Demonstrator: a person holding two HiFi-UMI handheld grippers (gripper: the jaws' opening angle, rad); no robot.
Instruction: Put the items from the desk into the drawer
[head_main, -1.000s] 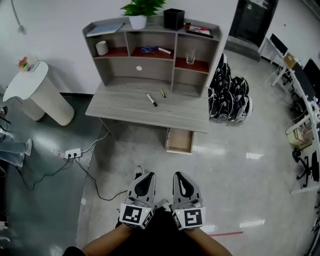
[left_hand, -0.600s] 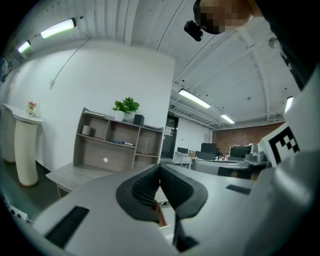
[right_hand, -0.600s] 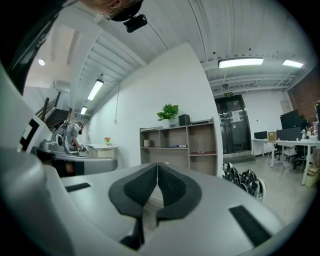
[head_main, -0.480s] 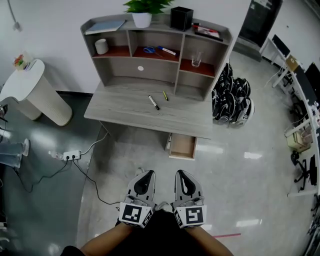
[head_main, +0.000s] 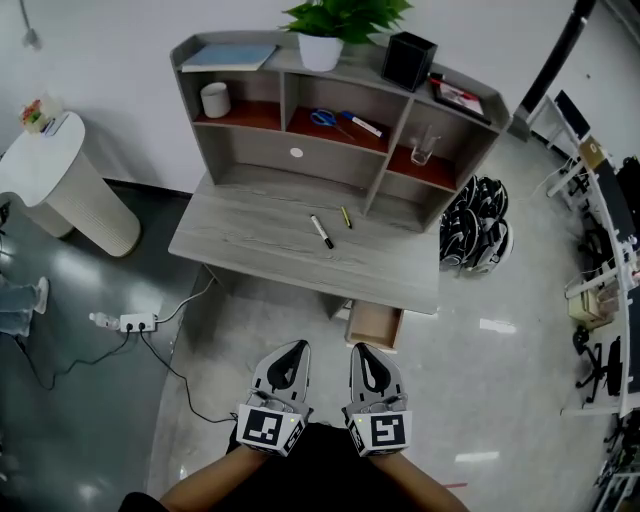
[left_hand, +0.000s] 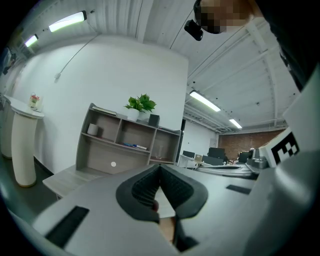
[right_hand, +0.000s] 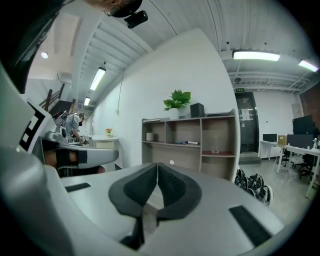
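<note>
A black-and-white marker (head_main: 321, 231) and a thin yellow-green pen (head_main: 346, 217) lie on the grey desk (head_main: 250, 235). Under the desk's right front edge an open wooden drawer (head_main: 374, 325) sticks out. My left gripper (head_main: 291, 350) and right gripper (head_main: 361, 353) hang side by side near my body, well short of the desk. Both are shut with nothing in them; in the left gripper view (left_hand: 159, 167) and the right gripper view (right_hand: 157, 165) the jaws meet at their tips.
A hutch (head_main: 330, 110) on the desk holds scissors (head_main: 322, 117), a glass (head_main: 423, 150), a white roll (head_main: 215, 99), a potted plant (head_main: 325, 32) and a black box (head_main: 408, 60). A white round table (head_main: 60, 180) stands left, a power strip (head_main: 122, 322) with cables on the floor, helmets (head_main: 478, 235) right.
The view has moved closer to the desk, so the desk and hutch look larger and lower in the frame. Both grippers stay shut in the same place before me.
</note>
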